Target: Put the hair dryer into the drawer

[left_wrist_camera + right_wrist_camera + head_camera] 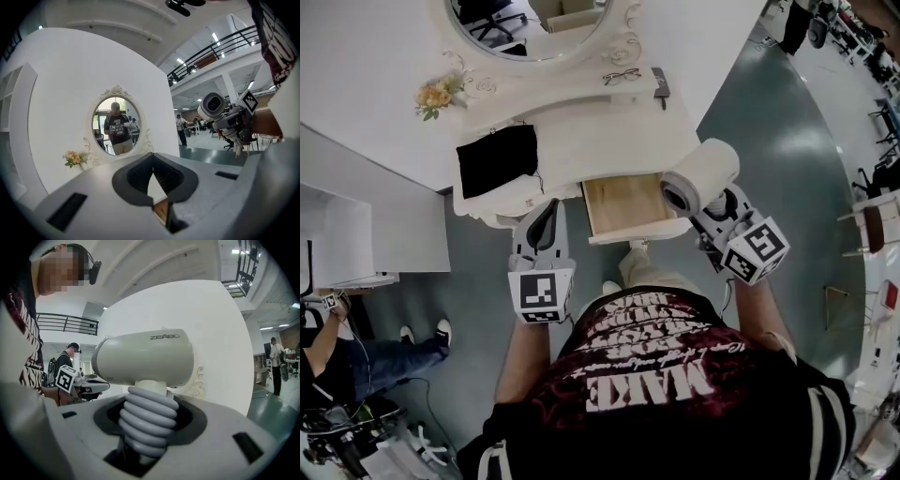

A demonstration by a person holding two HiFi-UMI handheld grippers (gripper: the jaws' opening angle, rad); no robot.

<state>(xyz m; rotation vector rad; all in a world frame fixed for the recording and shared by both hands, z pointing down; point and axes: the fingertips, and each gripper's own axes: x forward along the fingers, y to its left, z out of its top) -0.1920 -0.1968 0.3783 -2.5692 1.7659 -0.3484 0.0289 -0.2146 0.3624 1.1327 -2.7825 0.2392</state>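
Past the person's shirt [649, 375], the right claw [715, 206] is squeezing the hair dryer [701, 175] by its handle, near the open drawer [623, 202]. The left claw [546, 228] is pinching shut, empty. Bumping the drawer's rim might be knocking the dryer loose.
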